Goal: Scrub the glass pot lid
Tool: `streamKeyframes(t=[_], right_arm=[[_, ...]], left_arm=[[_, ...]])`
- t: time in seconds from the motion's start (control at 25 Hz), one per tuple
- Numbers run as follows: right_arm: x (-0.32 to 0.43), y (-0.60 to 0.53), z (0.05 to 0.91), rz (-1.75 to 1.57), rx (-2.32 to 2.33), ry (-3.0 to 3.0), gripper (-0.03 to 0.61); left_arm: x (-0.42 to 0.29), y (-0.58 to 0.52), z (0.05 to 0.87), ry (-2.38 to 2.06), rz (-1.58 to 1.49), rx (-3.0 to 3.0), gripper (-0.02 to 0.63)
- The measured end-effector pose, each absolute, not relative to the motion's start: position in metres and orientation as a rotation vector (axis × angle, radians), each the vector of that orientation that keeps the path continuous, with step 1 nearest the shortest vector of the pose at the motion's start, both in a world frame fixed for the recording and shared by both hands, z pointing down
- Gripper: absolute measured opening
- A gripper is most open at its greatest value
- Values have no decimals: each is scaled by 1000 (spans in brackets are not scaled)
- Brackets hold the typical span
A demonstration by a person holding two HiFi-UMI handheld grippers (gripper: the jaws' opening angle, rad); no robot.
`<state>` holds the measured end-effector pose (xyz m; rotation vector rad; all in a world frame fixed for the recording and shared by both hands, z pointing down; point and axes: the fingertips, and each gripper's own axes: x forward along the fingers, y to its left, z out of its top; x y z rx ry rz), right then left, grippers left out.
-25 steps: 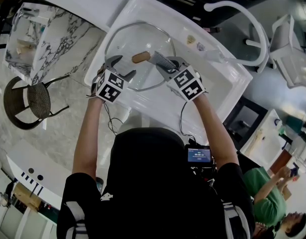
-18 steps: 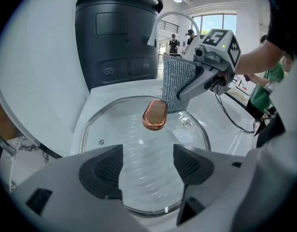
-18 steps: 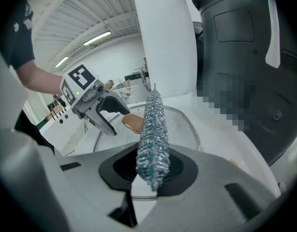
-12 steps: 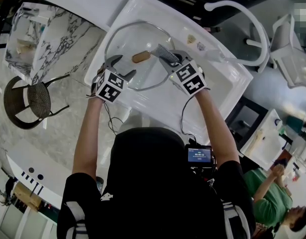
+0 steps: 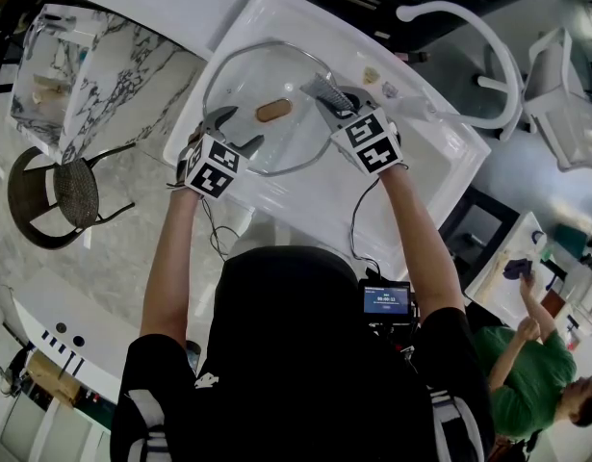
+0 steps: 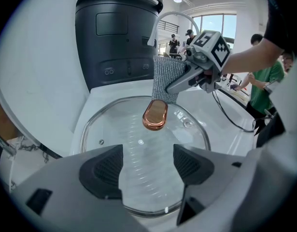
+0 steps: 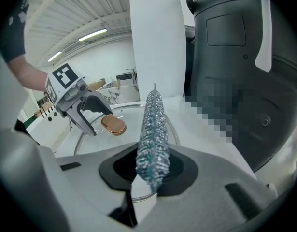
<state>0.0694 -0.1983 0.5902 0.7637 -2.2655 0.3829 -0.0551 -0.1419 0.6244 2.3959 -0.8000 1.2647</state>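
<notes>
1. Since a second ago, the right gripper (image 5: pixel 336 107) has carried its silvery mesh scrubbing pad (image 5: pixel 323 90) from beside the coppery oval knob (image 5: pixel 274 111) toward the far edge of the white sink (image 5: pixel 411 171), across the round glass pot lid (image 5: pixel 245 80).
2. The lid lies flat in the sink's left end, knob up.
3. The right jaws are clamped on the pad, which sticks out beyond them so that its free end can rub the glass. That forearm reaches straight forward.
4. The left gripper (image 5: pixel 233 131) has its jaws spread apart over the lid's near rim, probably to steady it. That arm is extended alongside the other.
</notes>
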Motion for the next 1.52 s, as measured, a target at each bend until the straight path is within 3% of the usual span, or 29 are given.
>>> streamKeyframes(t=[0.52,1.52], right_arm=[[76,-208,593,179,812,-2180,64],[62,-176,593,213,708,-2232,65]], left_arm=[[-56,-142,625,-797,1267,2395,296],[-55,-142,625,-798,1265,2395,296]])
